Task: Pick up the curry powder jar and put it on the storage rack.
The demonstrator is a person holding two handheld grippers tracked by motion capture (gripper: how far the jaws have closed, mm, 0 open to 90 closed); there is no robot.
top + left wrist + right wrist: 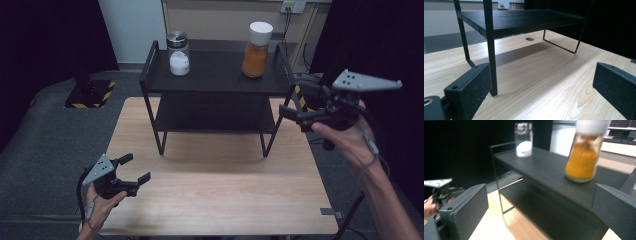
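On the shelf's top: orange jar (257, 49), white jar (178, 53) untouched | my right gripper (292, 111) near, fingers open, empty | left gripper (133, 169) over tabletop (215, 190), open | nothing grasped yet

High view looks down; both gripper views sit low, sharing the black rack (215, 80), right's blurry.
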